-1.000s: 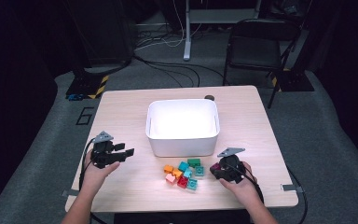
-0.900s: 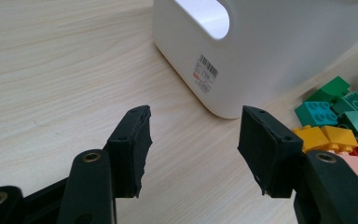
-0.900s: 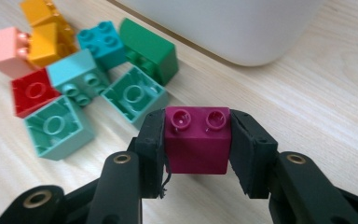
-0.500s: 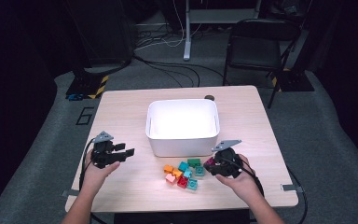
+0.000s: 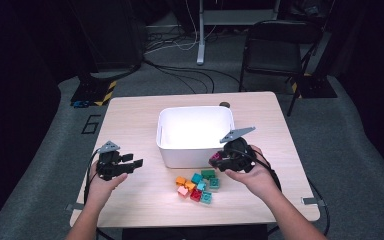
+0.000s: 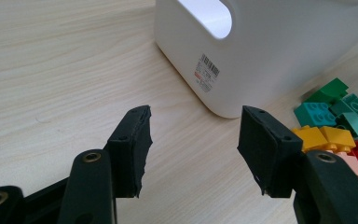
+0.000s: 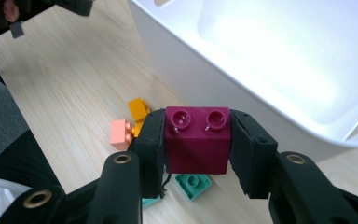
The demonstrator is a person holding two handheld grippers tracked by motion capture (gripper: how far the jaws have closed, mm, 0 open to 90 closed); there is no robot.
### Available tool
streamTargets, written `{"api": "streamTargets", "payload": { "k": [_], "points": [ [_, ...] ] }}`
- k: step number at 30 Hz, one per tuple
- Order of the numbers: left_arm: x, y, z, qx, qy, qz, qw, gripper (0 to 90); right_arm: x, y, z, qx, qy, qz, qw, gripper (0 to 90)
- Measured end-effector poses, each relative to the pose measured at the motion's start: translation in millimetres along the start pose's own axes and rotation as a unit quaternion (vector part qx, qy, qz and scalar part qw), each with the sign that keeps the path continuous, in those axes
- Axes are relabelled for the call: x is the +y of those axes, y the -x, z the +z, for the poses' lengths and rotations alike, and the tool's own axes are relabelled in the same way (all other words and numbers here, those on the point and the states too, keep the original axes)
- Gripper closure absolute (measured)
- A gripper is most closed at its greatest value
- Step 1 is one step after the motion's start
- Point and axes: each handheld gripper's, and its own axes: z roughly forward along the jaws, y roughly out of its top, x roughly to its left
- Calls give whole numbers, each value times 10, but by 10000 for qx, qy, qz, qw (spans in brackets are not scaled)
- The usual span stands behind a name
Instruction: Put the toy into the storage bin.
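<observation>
**Barely begun: first brick lifted, the rest waiting on the table**

So far I have one piece in hand and nothing visibly delivered. My right gripper (image 7: 196,149) is pinching a magenta brick (image 7: 197,139) squarely between its pads, studs up, and in the high view the gripper (image 5: 223,161) sits just at the near right corner of the white bin (image 5: 195,134), raised off the table beside its front wall. From the right gripper view the brick hangs in front of the bin's wall (image 7: 177,60), close to the rim but not yet over the opening.

As far as I can see, the inside of the bin looks bare; glare washes out its floor, so I cannot rule out a pale piece in there.

What remains is most of the job, as I judge it. The pile of bricks (image 5: 197,186) lies on the wooden table (image 5: 130,125) just in front of the bin: orange, pink, red, teal and green pieces, bunched and touching one another. Each would need picking up in turn.

My left gripper (image 5: 122,165) rests low over the table to the left of the bin, jaws spread and holding nothing; its own view shows only bare tabletop between the pads (image 6: 130,140), with the bin's barcode label (image 6: 208,74) and the edge of the pile beyond.

For the brick in hand, I still need to clear the rim and let go.
</observation>
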Motion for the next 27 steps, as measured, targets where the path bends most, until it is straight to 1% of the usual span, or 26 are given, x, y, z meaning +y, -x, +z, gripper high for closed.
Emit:
{"api": "streamTargets", "payload": {
  "k": [4, 8, 13, 14, 17, 20, 22, 24, 27],
  "points": [
    [0, -2, -1, -3, -7, -2, 10000, 433, 155, -11, -34, 65, 120, -61, 9999, 582],
    [0, -7, 0, 1, 2, -8, 10000, 433, 306, -5, -44, 40, 177, -73, 9998, 582],
    [-1, -13, -4, 0, 18, -28, 10000, 434, 508, 52, -21, 9, 259, -99, 9996, 583],
    [-1, -13, -6, -4, 15, -41, 10000, 434, 548, 61, -17, -15, 265, -77, 9996, 582],
    [-2, -23, -11, 3, 27, -45, 10000, 434, 656, 113, 3, -82, 300, -125, 9994, 582],
    [-4, -31, -11, -8, 68, -59, 10000, 434, 771, 183, 48, -108, 348, -78, 9993, 583],
    [-5, -34, -11, 14, 65, -64, 10000, 434, 825, 227, 87, -129, 378, -55, 9992, 583],
    [-6, -39, -11, -9, 39, -76, 10000, 434, 879, 278, 143, -133, 393, -28, 9991, 582],
    [-11, -44, -5, -16, 30, -81, 10000, 434, 934, 352, 247, -153, 480, -76, 9987, 582]
  ]
}}
